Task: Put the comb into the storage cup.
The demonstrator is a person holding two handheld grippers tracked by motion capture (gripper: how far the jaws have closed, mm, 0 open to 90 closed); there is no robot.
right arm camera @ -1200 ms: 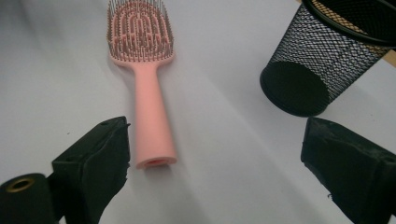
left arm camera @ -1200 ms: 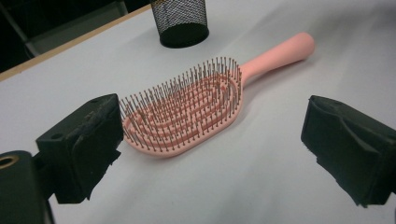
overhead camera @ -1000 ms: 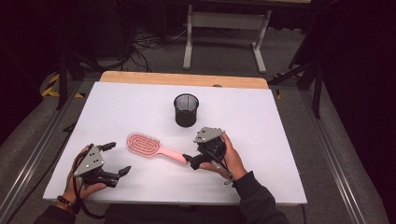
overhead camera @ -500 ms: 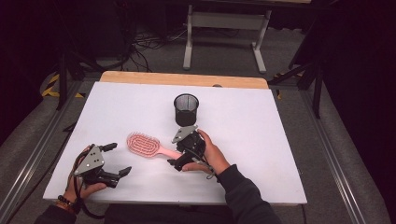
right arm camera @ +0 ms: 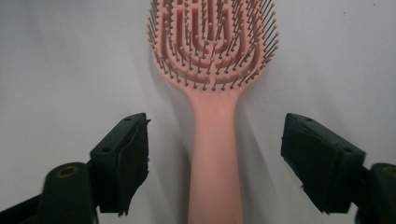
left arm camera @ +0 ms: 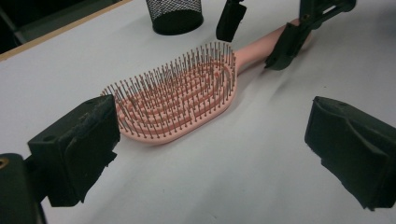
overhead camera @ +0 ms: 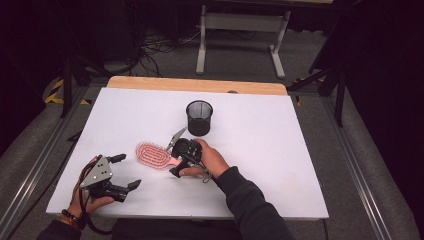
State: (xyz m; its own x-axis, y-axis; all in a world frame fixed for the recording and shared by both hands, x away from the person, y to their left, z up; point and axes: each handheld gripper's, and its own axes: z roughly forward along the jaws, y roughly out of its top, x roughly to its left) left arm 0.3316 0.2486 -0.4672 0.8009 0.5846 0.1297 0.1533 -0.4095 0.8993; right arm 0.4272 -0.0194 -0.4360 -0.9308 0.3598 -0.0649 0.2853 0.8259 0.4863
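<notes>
The right gripper [right arm camera: 215,158] sits low over the white surface [overhead camera: 280,150] with the handle of the pink hairbrush [right arm camera: 214,93] lying between its jaws, which have just been closing but remain clear of it on both sides. The left gripper [left arm camera: 210,154] rests with jaws wide, the bristle head just ahead of them and a black mesh cup [left arm camera: 174,15] beyond.

Pink hairbrush [overhead camera: 152,155] lies flat, bristles up, mid-table.
</notes>
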